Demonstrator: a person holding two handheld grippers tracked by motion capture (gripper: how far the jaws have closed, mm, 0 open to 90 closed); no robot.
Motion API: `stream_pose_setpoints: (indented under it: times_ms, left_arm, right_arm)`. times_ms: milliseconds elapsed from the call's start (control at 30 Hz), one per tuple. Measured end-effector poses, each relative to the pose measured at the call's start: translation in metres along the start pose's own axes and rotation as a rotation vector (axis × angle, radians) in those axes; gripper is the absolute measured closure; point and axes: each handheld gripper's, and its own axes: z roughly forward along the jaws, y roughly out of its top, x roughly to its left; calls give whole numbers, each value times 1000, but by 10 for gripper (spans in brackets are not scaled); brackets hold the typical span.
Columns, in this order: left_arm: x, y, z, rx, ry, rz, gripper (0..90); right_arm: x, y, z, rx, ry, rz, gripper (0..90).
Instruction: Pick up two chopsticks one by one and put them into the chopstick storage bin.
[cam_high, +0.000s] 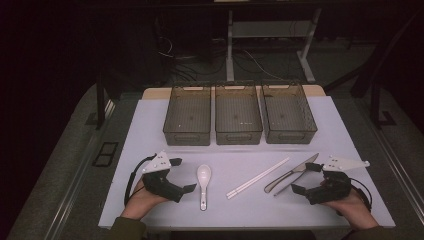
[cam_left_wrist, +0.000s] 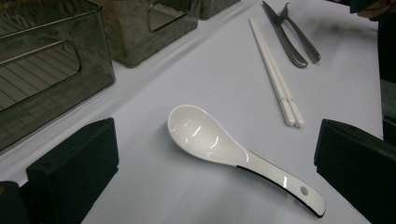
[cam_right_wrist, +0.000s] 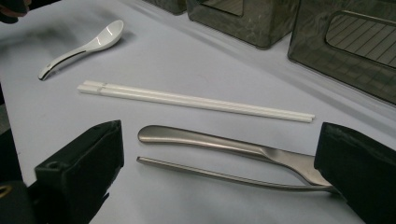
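At the near edge of the white tabletop (cam_high: 150, 125), seen from the high view, two hands rest with a gripper in each. The left gripper (cam_high: 182, 175) sits at about 7 o'clock from the tabletop's middle, its jaws spread wide and holding nothing. The right gripper (cam_high: 306, 178) sits at about 4 o'clock, its jaws also spread wide and empty.

Just to the 3 o'clock side of the left gripper lies a white spoon (cam_high: 203, 181), bowl pointing away from the person and handle toward the near edge. In the left gripper view the spoon (cam_left_wrist: 224, 149) lies flat between the two black jaws without touching either.

Farther toward 3 o'clock lies a pair of white chopsticks (cam_high: 257, 178), side by side and slanting from 7 o'clock up to 1 o'clock. Just beyond them, near the right gripper, lie a metal knife (cam_high: 292, 172) and a second slim metal piece (cam_high: 287, 186) close beside it. In the right gripper view the knife (cam_right_wrist: 219, 142) lies between the jaws, its blade end running behind the right-hand jaw, with the slim metal piece (cam_right_wrist: 210, 173) nearer the camera; what that piece is cannot be told.

At the far side, around 12 o'clock, three dark see-through bins stand in a row: the left bin (cam_high: 187, 116), the middle bin (cam_high: 238, 116) and the right bin (cam_high: 289, 115), close together.
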Motion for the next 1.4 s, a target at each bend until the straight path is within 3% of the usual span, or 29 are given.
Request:
stream_pose_setpoints:
  times_ms: [233, 800, 1400]
  left_arm:
    - [2, 0, 1, -2, -4, -8, 0]
    - [3, 12, 14, -5, -8, -18, 0]
    - [-3, 28, 34, -11, -51, 8, 0]
  right_arm:
    - [-4, 1, 1, 3, 9, 18, 16]
    - [-4, 6, 2, 4, 28, 7, 16]
    - [-1, 6, 2, 2, 29, 1, 16]
